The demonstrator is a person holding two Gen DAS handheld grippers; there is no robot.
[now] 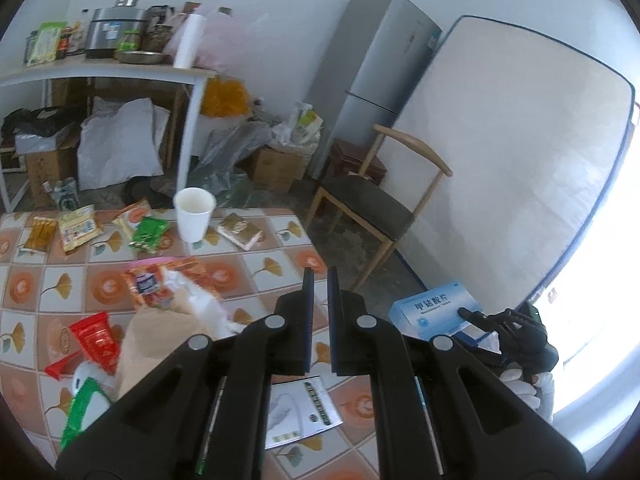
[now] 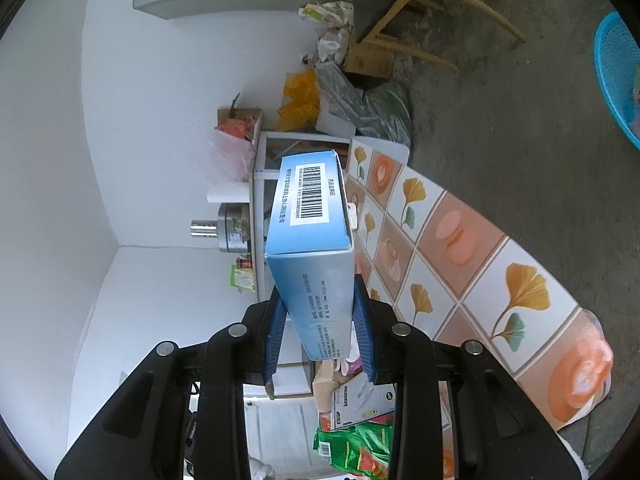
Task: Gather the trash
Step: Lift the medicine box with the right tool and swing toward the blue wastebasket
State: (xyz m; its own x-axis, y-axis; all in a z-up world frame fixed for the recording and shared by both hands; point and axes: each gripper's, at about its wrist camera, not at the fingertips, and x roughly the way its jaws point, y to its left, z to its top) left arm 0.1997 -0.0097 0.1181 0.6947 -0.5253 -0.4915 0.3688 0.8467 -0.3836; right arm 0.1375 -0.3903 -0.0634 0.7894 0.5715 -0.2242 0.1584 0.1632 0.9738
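Our right claw [image 2: 320, 312] is clamped on a light-blue cardboard medicine box [image 2: 310, 240], its blue pads pressing the box's two sides, and it holds the box in the air just beyond the edge of the tile-patterned desk [image 1: 256, 272]. Our left claw [image 1: 319, 292] has its fingers drawn together with nothing between them, above the desk near a crumpled brown paper bag [image 1: 160, 336] and a white paper cup [image 1: 194, 214].

Blue box [image 2: 310, 240], barcode face up, raised off the counter [image 1: 264, 276]. Wrappers [image 1: 148, 232], a white cup [image 1: 194, 214] standing upright, and a leaflet [image 1: 304, 412] lie scattered across it.
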